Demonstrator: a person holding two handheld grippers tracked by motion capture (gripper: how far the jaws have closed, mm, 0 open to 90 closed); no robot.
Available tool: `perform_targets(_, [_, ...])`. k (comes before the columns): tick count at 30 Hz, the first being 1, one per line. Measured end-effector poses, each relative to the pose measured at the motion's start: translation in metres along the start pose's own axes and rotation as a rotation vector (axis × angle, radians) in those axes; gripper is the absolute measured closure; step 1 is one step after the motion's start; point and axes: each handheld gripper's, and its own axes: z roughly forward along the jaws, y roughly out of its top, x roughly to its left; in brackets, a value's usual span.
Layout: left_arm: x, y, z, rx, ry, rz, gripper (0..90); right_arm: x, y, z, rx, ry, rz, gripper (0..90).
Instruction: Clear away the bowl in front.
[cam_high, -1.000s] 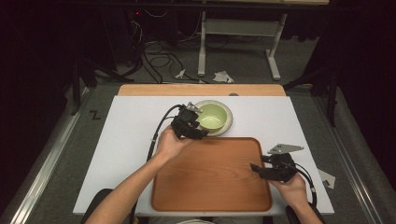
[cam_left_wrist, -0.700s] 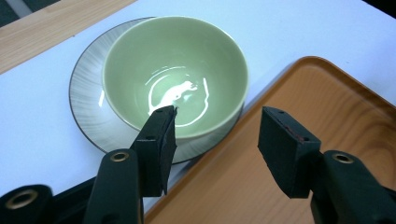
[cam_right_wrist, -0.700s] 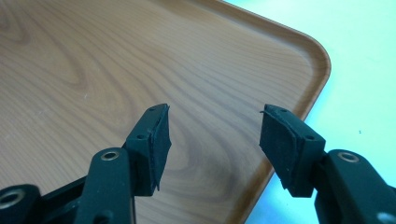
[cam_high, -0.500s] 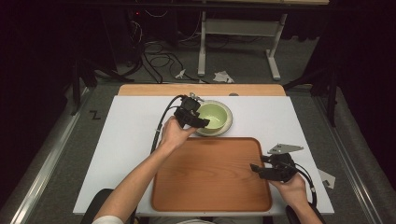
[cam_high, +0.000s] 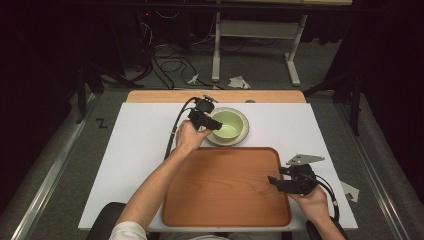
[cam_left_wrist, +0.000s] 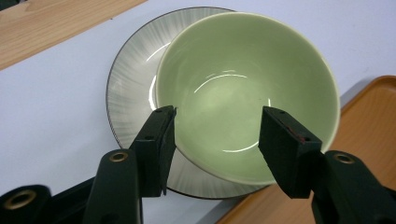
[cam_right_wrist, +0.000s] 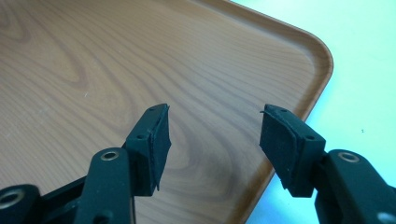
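The left tool is hovering over the near rim of a green bowl, with its jaws standing wide apart and gripping nothing. In the left gripper view, that left tool is looking down into the bowl: one jaw is hanging over the bowl's edge where it overlaps the plate, the other over the bowl's inside wall (whether either jaw is touching the rim, I cannot tell). The bowl is sitting on a grey ribbed plate with a dark edge, shifted toward one side of it so that more plate is showing on the other. Bowl and plate are resting on the white desk, just beyond the far edge of a wooden tray, and a strip of light wood is running along the desk's far side.

The right tool is hanging above the tray's right edge, well apart from the bowl. In the right gripper view, the right tool is also spread wide and holding nothing, with the tray's rounded corner lying beyond its jaws and the desk showing past the rim.
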Motion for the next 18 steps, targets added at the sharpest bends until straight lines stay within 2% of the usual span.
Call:
perform_targets(3, [0.001,0.002,0.004,0.01,0.01,-0.009,46.3,0.0,0.0,0.0,0.002,0.001,0.002,43.0])
perform_targets(5, [0.005,0.003,0.012,0.024,0.023,-0.03,46.4,0.0,0.0,-0.001,0.0,0.0,0.006,43.0])
perform_targets(8, [0.011,0.003,0.019,0.043,0.02,-0.072,46.9,0.0,0.0,-0.001,-0.001,0.002,0.003,43.0])
perform_targets(12, [0.014,0.001,0.028,0.068,0.027,-0.093,48.1,0.0,0.0,-0.001,-0.001,0.004,0.002,43.0])
perform_targets(18, [0.017,-0.001,0.04,0.095,0.003,-0.138,53.8,0.001,0.0,-0.001,-0.004,0.002,0.005,43.0])
